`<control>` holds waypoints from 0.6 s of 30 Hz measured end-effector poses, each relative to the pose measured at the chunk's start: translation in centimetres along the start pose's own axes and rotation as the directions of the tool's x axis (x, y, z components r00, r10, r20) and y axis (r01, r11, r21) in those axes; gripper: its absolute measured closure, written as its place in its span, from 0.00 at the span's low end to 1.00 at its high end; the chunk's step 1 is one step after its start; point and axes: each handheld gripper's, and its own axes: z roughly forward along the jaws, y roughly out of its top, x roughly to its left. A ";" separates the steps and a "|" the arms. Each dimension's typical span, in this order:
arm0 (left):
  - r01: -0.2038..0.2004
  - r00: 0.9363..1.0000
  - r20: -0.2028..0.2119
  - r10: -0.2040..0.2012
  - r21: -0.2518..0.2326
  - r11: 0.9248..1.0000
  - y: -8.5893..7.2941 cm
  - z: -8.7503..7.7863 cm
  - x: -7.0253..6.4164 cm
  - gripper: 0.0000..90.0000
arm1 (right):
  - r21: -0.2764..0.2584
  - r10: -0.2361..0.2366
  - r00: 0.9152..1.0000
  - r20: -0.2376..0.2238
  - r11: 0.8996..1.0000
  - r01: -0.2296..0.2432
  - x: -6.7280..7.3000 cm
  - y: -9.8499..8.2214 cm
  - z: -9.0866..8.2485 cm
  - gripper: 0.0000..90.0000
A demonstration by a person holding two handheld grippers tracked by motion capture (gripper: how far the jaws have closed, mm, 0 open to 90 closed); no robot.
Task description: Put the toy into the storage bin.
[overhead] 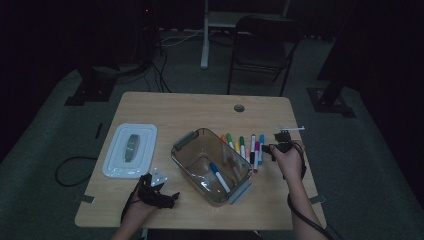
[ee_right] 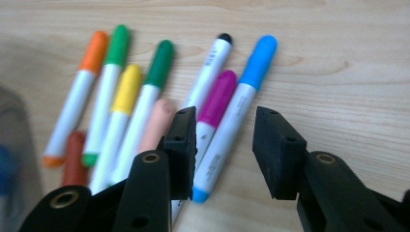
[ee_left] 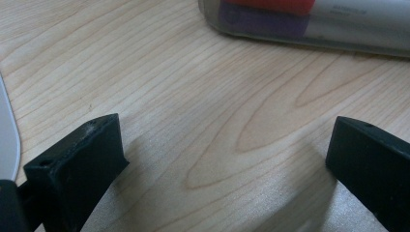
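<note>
A clear plastic bin (overhead: 189,137) stands mid-table with a blue-capped marker (overhead: 219,176) lying inside. Right of it a row of several coloured markers (overhead: 245,145) lies on the wood. My right gripper (overhead: 274,148) hovers at the row's right end. In the right gripper view its jaws (ee_right: 225,116) stand apart, open, over the light blue marker (ee_right: 241,96), with the magenta marker (ee_right: 217,96) beside the left jaw; the pads touch neither. My left gripper (overhead: 170,199) rests low by the front edge, open (ee_left: 227,140) over bare wood, pointing at the bin's wall (ee_left: 309,24).
A white lid (overhead: 117,160) with a grey handle lies left of the bin, its edge (ee_left: 7,140) beside my left jaw. The table has a cable hole (overhead: 239,107) near its far edge. A dark chair (overhead: 262,45) stands beyond the table.
</note>
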 end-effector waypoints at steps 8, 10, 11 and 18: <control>0.000 1.000 0.000 0.000 0.000 1.000 0.0 0.0 0.0 0.01 | 0.017 0.069 0.997 0.018 0.997 -0.069 -0.9 0.1 3.1 0.68; 0.000 1.000 0.000 0.000 0.000 1.000 0.0 0.0 0.0 0.01 | 0.015 0.080 0.997 0.024 0.997 -0.080 -1.0 0.2 3.7 0.68; 0.000 1.000 0.000 0.000 0.000 1.000 0.0 0.0 0.0 0.01 | 0.026 0.082 0.996 0.031 0.996 -0.083 -1.0 0.2 4.0 0.69; 0.000 1.000 0.000 0.000 0.000 1.000 0.0 0.0 0.0 0.01 | 0.018 0.111 0.989 0.095 0.993 -0.114 -1.8 0.3 4.3 0.77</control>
